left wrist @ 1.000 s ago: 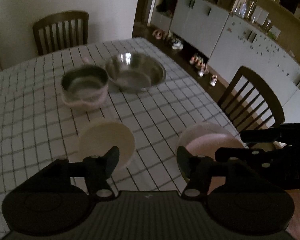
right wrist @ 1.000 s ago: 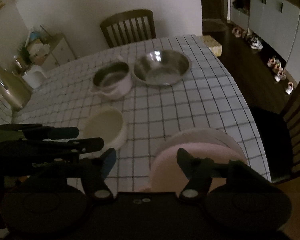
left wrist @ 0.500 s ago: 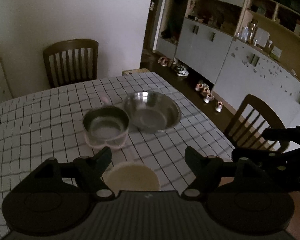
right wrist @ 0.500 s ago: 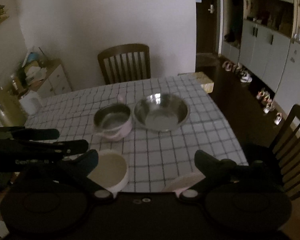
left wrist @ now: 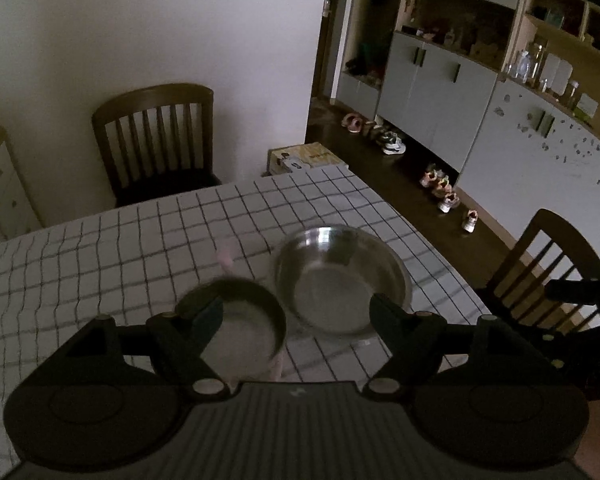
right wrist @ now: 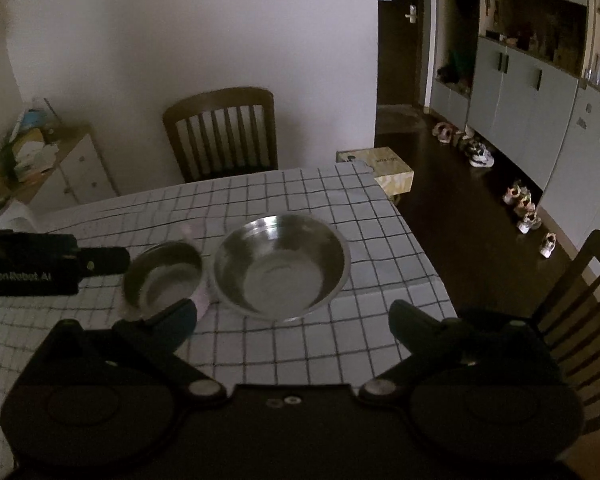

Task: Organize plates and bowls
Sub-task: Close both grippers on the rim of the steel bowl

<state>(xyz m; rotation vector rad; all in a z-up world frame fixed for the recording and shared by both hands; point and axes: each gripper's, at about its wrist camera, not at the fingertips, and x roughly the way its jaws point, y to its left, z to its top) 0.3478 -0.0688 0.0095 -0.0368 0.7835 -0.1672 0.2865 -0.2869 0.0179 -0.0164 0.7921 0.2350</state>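
Left gripper (left wrist: pixel 296 310), right gripper (right wrist: pixel 292 316) — agape, empty

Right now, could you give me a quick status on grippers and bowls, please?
Left gripper and right gripper open, empty. Steel bowl and small pot side by side on table. Nothing blocking.

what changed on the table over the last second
Both grippers pulled back from the table and opened wider; the right gripper let go of the pink bowl, which with the cream bowl has dropped out of view. The steel bowl and small pot stayed put.
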